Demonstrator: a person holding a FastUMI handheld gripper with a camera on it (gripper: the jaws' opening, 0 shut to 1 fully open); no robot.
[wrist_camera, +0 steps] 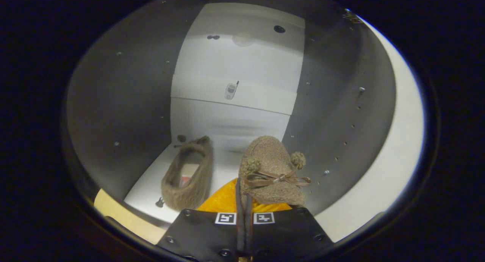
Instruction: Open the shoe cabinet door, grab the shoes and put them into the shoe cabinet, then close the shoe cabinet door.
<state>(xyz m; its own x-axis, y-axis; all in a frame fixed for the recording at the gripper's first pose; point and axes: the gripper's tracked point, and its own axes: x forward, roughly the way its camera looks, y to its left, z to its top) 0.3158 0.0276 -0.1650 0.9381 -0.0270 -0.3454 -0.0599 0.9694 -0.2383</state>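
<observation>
I am looking into the open shoe cabinet (235,61), which has a white back wall and grey side walls with rows of small holes. A fuzzy brown shoe (273,167) with a ribbon bow and two pom-poms hangs just ahead of my fingers, toe pointing into the cabinet, above the white bottom shelf (147,188). Its orange lining (223,201) shows at the fingertips. My gripper (244,201) is shut on the rim of this shoe. The matching brown shoe (189,174) lies on the shelf to the left, opening up, toe toward the back wall.
The cabinet's white front edge (398,148) curves along the right side. A pale strip of floor or shelf front (117,216) lies below the bottom shelf at the left. A shelf ledge (235,97) crosses the back wall higher up.
</observation>
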